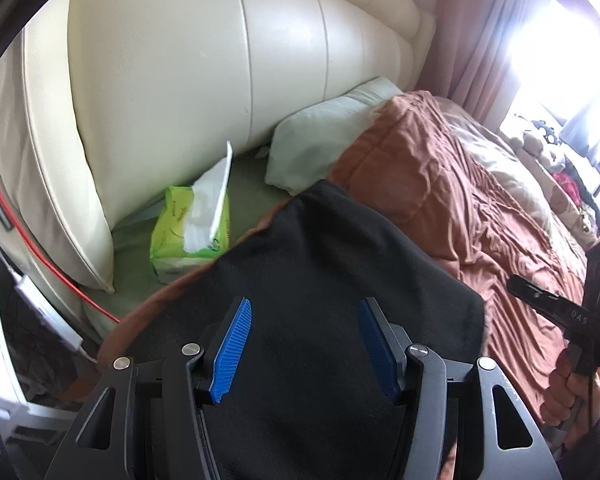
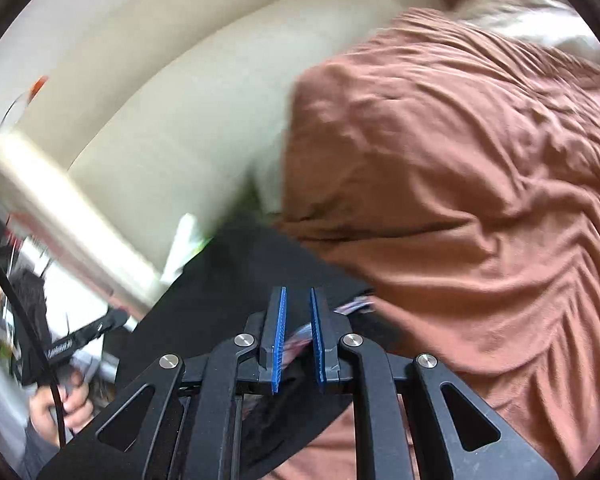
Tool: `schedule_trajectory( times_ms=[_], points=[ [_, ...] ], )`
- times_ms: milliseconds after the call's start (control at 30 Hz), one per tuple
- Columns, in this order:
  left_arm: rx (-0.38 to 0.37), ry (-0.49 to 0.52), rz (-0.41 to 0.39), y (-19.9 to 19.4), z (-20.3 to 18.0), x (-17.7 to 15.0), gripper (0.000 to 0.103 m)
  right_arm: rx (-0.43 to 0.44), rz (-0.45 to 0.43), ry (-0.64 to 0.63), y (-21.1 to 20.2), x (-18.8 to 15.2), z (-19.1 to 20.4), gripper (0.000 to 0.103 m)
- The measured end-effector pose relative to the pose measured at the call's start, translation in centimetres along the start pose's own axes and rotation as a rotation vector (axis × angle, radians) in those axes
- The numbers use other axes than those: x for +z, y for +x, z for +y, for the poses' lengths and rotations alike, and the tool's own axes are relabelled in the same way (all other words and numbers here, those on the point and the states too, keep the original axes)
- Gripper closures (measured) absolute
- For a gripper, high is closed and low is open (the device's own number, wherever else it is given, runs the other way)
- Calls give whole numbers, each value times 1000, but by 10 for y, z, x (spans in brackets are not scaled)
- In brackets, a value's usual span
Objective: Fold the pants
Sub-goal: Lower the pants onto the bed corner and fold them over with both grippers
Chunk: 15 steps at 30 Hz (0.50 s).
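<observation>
The black pants (image 1: pixel 332 280) lie as a flat folded panel on the brown bed cover (image 1: pixel 480 200). My left gripper (image 1: pixel 305 312) hovers over the pants with its blue pads wide apart and nothing between them. In the right wrist view the pants (image 2: pixel 236 280) lie at the edge of the brown cover (image 2: pixel 460 180). My right gripper (image 2: pixel 298 300) has its blue pads close together with a narrow gap, over the pants' right edge beside a pale label (image 2: pixel 354 305); the view is motion-blurred. The right gripper also shows at the left wrist view's right edge (image 1: pixel 518 282).
A cream padded headboard (image 1: pixel 180 72) stands behind the bed. A green tissue pack (image 1: pixel 192 228) and a pale pillow (image 1: pixel 324 140) lie near it. A red cable (image 1: pixel 52 268) and a white charger hang at the left. A bright window is at the far right.
</observation>
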<state>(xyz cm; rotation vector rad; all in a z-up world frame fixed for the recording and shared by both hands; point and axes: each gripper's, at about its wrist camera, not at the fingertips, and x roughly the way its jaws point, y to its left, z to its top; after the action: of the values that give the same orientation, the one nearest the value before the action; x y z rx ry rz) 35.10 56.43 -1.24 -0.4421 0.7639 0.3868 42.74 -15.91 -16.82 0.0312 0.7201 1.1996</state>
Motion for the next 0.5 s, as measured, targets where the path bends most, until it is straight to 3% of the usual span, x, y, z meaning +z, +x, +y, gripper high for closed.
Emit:
schedule_trajectory(
  times_ms=[300,500],
  points=[
    [36,41,-1,8,-4,-23,45,26,43,-265,16,-12,45,93],
    [158,57,6,28,20,-27,45,-34,89,-363,61,-23,52,93]
  ],
)
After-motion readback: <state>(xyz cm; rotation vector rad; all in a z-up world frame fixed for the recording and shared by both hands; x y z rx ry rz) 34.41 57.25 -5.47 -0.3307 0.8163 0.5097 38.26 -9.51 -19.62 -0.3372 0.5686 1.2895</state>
